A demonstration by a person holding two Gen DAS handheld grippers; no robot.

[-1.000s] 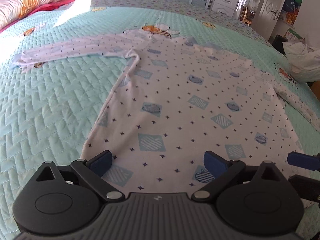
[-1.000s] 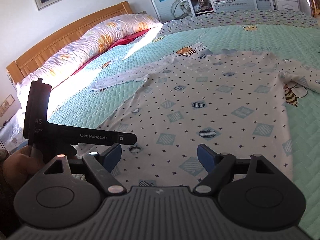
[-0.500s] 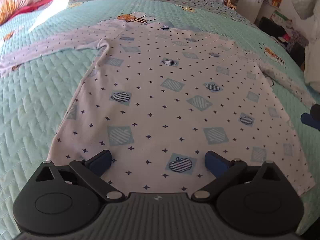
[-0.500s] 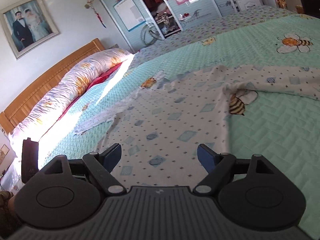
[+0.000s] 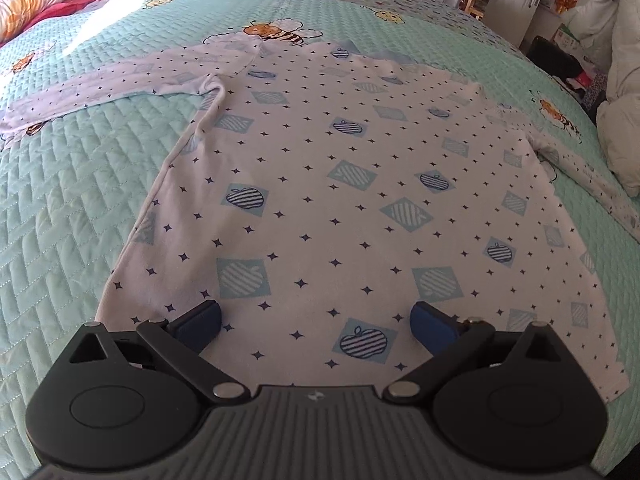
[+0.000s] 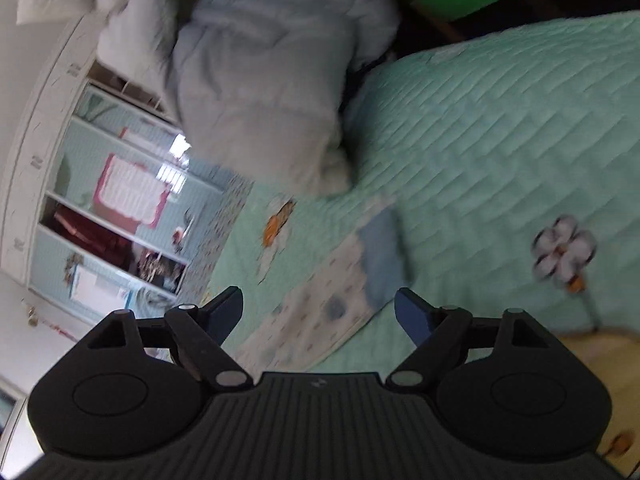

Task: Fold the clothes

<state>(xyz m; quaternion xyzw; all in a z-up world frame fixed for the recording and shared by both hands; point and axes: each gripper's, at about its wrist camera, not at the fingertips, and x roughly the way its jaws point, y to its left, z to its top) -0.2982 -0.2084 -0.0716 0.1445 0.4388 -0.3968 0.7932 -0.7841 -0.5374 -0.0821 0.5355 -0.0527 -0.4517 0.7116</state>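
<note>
- Shirt [image 5: 320,184]: white, patterned with blue apples and squares, spread flat on the green quilted bed [image 5: 60,200], both sleeves out.
- My left tongs [image 5: 316,320]: wide, empty, over the hem.
- My right tongs [image 6: 318,310]: wide, empty, above the sleeve cuff [image 6: 332,304]; view blurred.

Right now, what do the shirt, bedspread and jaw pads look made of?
Shirt: thin soft knit, probably cotton, matte; it lies limp with a rolled side edge. Bedspread: quilted fabric, slight sheen; stitched herringbone ridges. Pads on the left gripper: blue, matte, rubbery-looking; cannot tell for sure.
</note>
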